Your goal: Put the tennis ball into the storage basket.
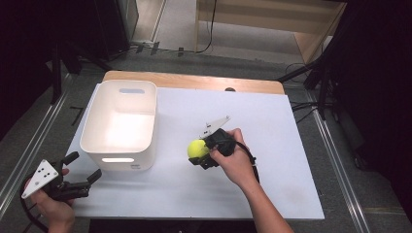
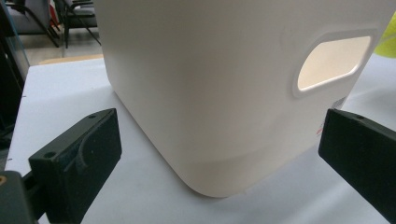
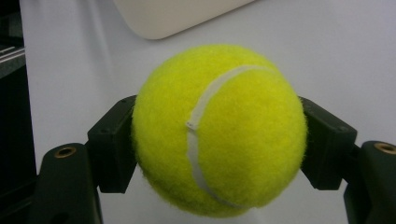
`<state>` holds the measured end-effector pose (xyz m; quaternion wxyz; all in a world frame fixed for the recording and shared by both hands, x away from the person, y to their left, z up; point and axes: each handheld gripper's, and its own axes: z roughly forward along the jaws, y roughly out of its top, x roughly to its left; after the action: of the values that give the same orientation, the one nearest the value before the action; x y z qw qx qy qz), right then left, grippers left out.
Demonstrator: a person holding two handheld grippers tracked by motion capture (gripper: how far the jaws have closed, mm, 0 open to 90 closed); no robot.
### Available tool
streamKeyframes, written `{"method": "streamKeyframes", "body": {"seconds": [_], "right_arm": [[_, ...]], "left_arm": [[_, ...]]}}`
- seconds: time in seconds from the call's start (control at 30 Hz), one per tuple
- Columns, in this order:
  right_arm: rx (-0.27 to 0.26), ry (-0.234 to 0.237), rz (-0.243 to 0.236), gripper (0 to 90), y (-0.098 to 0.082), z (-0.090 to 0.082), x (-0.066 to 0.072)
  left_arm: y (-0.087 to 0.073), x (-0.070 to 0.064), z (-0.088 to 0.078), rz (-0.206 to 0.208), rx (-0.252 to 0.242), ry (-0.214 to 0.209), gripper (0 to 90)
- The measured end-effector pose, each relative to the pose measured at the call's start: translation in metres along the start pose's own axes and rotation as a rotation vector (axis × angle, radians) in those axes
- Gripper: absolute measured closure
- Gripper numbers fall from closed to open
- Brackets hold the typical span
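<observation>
A yellow tennis ball (image 1: 197, 148) (image 3: 219, 130) is clamped between the two black jaws of my right gripper (image 1: 199, 151) (image 3: 219, 140), which is shut on it and held a little above the white table top, right of the bin. The white plastic bin (image 1: 120, 125) (image 2: 224, 84) stands on the table's left half, its inside bare as far as I can see. My left gripper (image 1: 82, 167) (image 2: 219, 158) rests near the table's front left corner, open, its jaws pointing at the bin's near wall with nothing between them.
The white board (image 1: 272, 136) lies on a wooden table. A hand-hold slot (image 2: 334, 63) opens in the bin's near wall. Dark stands and cables surround the table on the floor.
</observation>
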<state>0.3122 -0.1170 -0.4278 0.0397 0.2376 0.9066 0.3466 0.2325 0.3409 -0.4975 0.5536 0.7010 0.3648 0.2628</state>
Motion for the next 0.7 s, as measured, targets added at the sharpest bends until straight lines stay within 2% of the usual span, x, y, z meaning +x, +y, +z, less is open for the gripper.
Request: {"method": "streamKeyframes", "body": {"seconds": [0.13,0.37,0.7], "right_arm": [[-0.003,0.007,0.001,23.8,0.005,0.001,0.0],[-0.014,0.016,-0.028,23.8,0.018,0.001,0.001],[-0.019,0.023,-0.03,23.8,0.029,0.002,0.002]], "left_arm": [[0.0,0.0,0.0,0.001,0.002,0.0,0.0],[0.0,0.0,0.0,-0.001,0.0,-0.001,0.0],[0.0,0.001,0.0,0.0,0.0,-0.001,0.0]]}}
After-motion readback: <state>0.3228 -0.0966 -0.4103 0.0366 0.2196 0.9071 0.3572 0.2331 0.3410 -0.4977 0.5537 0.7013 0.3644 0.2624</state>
